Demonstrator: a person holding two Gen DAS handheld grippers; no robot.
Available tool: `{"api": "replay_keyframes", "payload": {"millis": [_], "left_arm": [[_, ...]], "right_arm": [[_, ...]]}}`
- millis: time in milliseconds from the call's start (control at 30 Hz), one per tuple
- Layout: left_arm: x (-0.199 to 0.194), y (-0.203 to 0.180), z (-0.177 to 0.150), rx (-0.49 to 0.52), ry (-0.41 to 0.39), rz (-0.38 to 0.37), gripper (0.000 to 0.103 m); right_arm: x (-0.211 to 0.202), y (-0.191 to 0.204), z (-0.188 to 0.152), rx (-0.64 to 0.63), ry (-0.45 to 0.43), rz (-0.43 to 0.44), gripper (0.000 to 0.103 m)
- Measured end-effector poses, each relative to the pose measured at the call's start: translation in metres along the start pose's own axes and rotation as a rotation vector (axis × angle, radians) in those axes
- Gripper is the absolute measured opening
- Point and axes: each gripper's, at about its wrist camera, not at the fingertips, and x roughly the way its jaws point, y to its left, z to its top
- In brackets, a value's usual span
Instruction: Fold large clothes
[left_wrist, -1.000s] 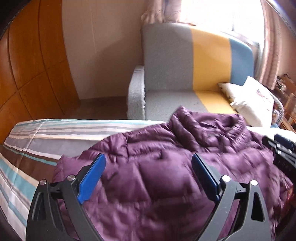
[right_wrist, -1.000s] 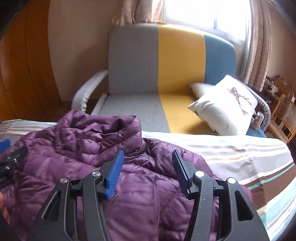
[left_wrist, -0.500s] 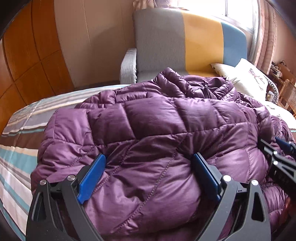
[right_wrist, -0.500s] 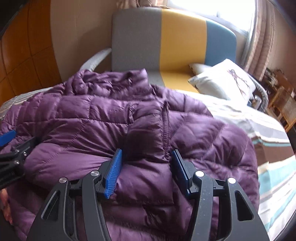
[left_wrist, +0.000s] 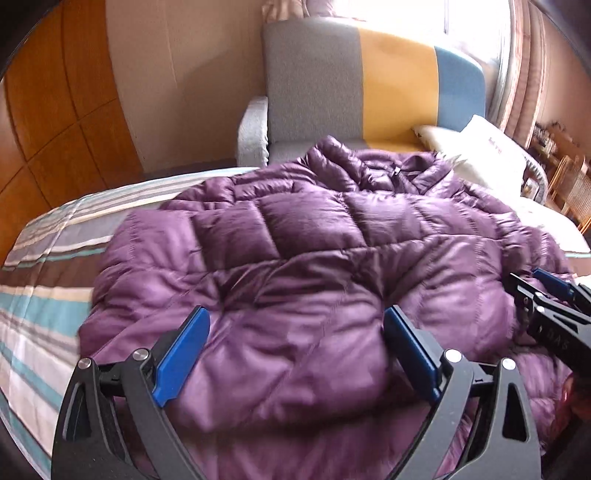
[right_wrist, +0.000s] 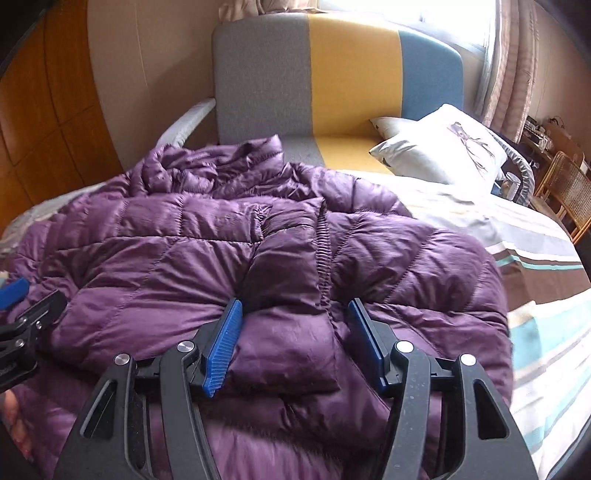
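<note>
One purple quilted jacket (left_wrist: 314, 266) lies on the striped bed cover (left_wrist: 48, 280). Its collar end points away from the cameras, toward the sofa (left_wrist: 354, 92), and its long axis runs from the near edge of the bed to the far one. The near part is doubled over, so a thick rounded fold faces the grippers.

In the left wrist view, the cover is bare to the left of the jacket, up to the rounded bed edge, and behind it stands a wooden wall (left_wrist: 55, 122). The left gripper (left_wrist: 295, 354) has its jaws spread wide; the fold bulges up between them, but I cannot see the blue pads pressing it. The right gripper (right_wrist: 295, 341) has just been opening its jaws a little. They stand apart, with a puffy panel of the jacket between them (whether its pads touch the fabric I cannot tell).

On the right the cover is free again, a broad strip to the bed edge. Two pillows (right_wrist: 443, 147) lie on the sofa seat, and a wicker chair (right_wrist: 569, 192) stands at the far right.
</note>
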Motion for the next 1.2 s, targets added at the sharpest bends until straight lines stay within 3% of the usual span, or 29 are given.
{"api": "replay_keyframes", "payload": {"millis": [100,333,467,633,867,1067,1200], "left_arm": [[-0.026,0.003,-0.009,-0.018,-0.015,-0.027,0.101],[-0.086,0.018,-0.043,0.042,-0.071,-0.102,0.101],[-0.111,0.041,-0.069,0.057,-0.065,-0.073,0.101],[-0.139,0.072,-0.105,0.052,-0.065,-0.021,0.101],[-0.153,0.114,-0.153,-0.044,-0.007,-0.101,0.099],[-0.159,0.128,-0.195,-0.055,0.050,-0.153,0.086],[-0.154,0.140,-0.216,-0.133,0.100,-0.209,0.078]], "right_arm": [[-0.025,-0.004,-0.005,0.016,-0.015,0.051,0.069],[-0.098,-0.022,-0.035,-0.033,-0.065,0.147,0.069],[-0.133,-0.043,-0.062,-0.048,-0.078,0.161,0.069],[-0.166,-0.073,-0.104,-0.036,-0.059,0.151,0.069],[-0.188,-0.112,-0.158,0.047,0.011,0.189,0.069],[-0.196,-0.130,-0.201,0.116,0.086,0.264,0.064],[-0.198,-0.132,-0.222,0.123,0.114,0.294,0.059]]}}
